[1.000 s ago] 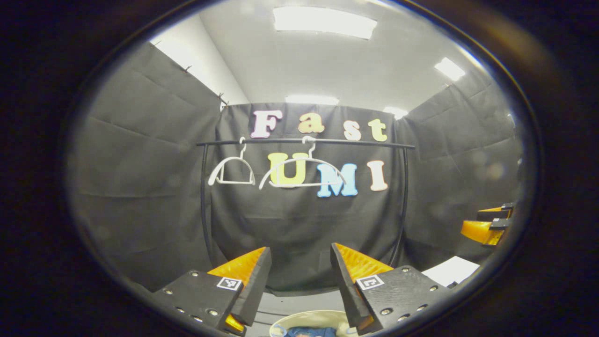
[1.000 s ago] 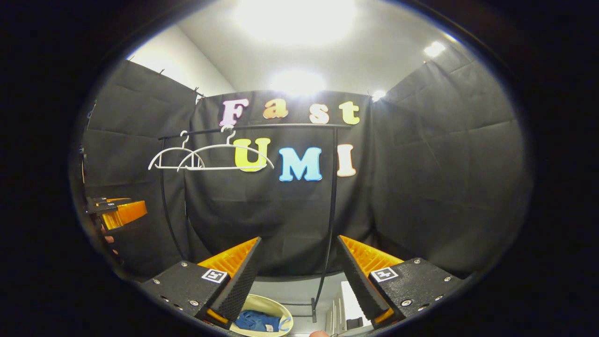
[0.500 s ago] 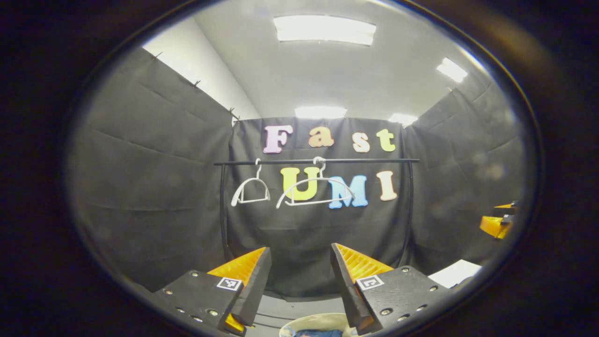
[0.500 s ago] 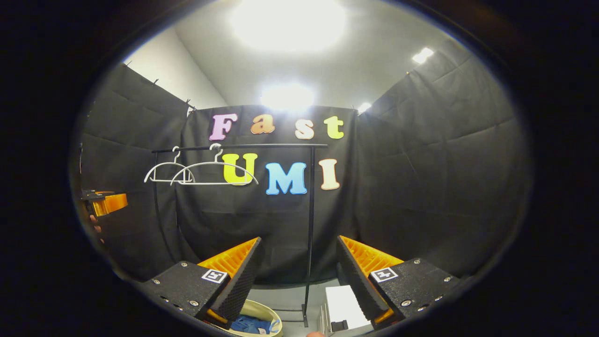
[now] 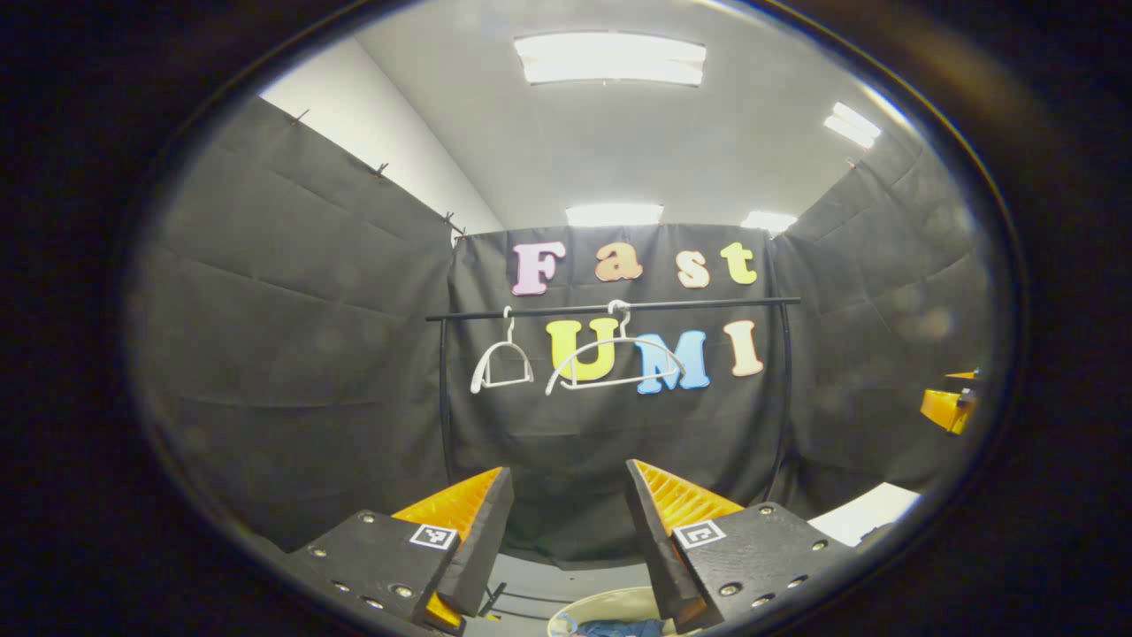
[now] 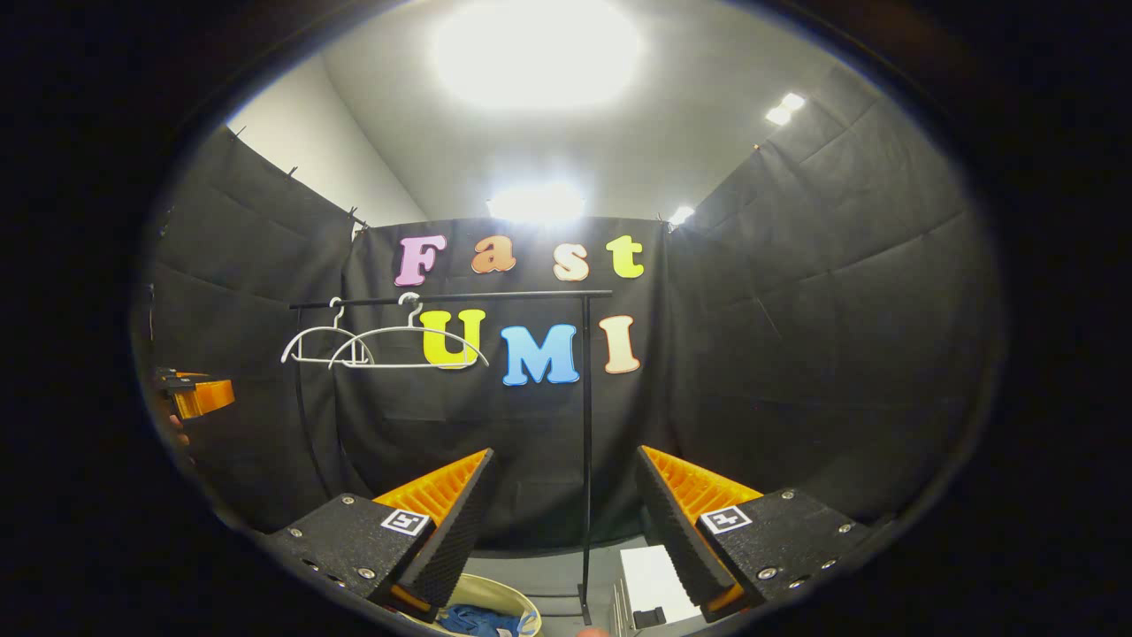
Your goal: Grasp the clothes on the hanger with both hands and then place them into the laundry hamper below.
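Observation:
Two bare white hangers hang from the black rail across the back wall. Blue clothes lie in the cream laundry hamper on the floor below. My left gripper stands open with nothing between its fingers, well back from the rail. My right gripper is open and empty too. The right gripper shows at the right edge of the left gripper view; the left gripper shows at the left edge of the right gripper view.
The rack's black uprights run down to the floor. A white box sits on the floor right of the rack. Black cloth walls close in the booth on three sides.
Both grippers have pulled back from the rack, which now looks smaller and farther off. Both stay open. The hangers swing slightly.

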### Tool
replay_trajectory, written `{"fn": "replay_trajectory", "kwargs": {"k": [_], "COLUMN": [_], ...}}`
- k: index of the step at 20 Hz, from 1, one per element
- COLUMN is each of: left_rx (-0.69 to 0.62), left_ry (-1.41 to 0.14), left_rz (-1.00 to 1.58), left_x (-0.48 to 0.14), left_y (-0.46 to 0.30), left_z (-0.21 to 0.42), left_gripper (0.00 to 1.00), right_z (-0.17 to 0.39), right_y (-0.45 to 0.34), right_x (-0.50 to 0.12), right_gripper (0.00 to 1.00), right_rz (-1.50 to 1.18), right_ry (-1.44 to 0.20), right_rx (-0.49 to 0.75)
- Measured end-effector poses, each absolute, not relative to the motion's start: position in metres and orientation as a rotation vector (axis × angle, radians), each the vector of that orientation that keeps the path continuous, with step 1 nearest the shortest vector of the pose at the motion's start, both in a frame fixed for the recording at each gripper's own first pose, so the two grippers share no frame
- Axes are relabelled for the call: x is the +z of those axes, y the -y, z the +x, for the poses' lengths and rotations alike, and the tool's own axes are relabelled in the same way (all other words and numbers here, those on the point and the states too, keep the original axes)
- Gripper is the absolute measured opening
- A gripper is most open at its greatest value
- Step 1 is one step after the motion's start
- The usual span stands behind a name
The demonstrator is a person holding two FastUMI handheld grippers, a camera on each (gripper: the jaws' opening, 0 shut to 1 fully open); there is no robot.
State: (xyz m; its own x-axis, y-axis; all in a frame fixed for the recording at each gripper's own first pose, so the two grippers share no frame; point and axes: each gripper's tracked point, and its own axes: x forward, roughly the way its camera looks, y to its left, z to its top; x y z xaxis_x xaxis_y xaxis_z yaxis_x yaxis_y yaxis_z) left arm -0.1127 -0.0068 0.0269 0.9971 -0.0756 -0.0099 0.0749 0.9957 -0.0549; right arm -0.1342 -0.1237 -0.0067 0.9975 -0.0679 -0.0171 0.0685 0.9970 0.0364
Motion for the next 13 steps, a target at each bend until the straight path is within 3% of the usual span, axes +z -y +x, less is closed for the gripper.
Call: {"fn": "replay_trajectory", "kwargs": {"k": [13], "left_rx": [-0.065], "left_ry": [-0.007], "left_rz": [-0.043], "left_x": [0.020], "left_y": [0.013], "left_z": [-0.102], "left_gripper": [0.73], "right_z": [-0.122], "right_y": [0.132], "right_x": [-0.017], "right_gripper": [0.95], "right_rz": [0.052], "right_ry": [-0.043], "right_rx": [-0.083]}}
